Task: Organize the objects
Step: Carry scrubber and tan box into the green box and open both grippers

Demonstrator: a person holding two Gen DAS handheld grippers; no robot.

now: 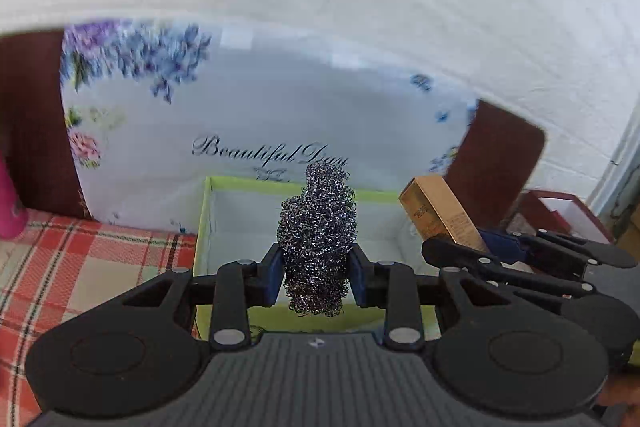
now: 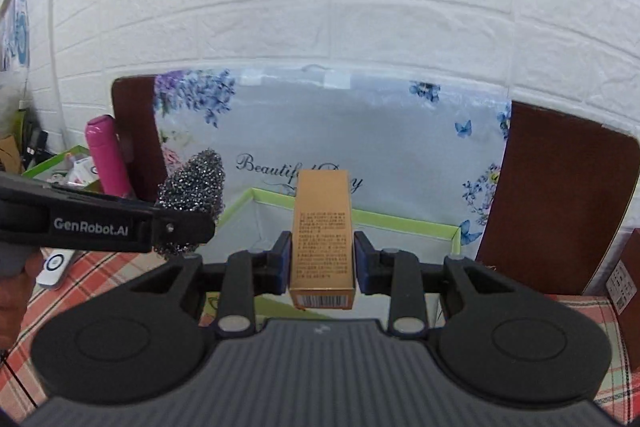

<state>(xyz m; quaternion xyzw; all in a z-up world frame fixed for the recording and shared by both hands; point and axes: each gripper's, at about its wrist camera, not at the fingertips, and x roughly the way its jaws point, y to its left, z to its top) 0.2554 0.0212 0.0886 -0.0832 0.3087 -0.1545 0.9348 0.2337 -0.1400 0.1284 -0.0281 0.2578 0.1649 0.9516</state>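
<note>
My left gripper (image 1: 318, 277) is shut on a ball of steel wool (image 1: 318, 239) and holds it above the open green-rimmed box (image 1: 208, 211). My right gripper (image 2: 322, 261) is shut on a tall gold carton (image 2: 323, 235) and holds it upright above the same box (image 2: 400, 221). In the left wrist view the gold carton (image 1: 438, 213) and the right gripper (image 1: 500, 247) are at the box's right side. In the right wrist view the steel wool (image 2: 192, 187) and the left gripper's finger (image 2: 176, 223) are at the box's left side.
A floral "Beautiful Day" board (image 2: 360, 131) leans on a white brick wall behind the box. Brown chair backs (image 2: 560, 203) stand on both sides. A pink bottle (image 2: 108, 159), a green box of items (image 2: 60, 167) and a white remote (image 2: 54, 267) lie left on the plaid cloth (image 1: 88, 259).
</note>
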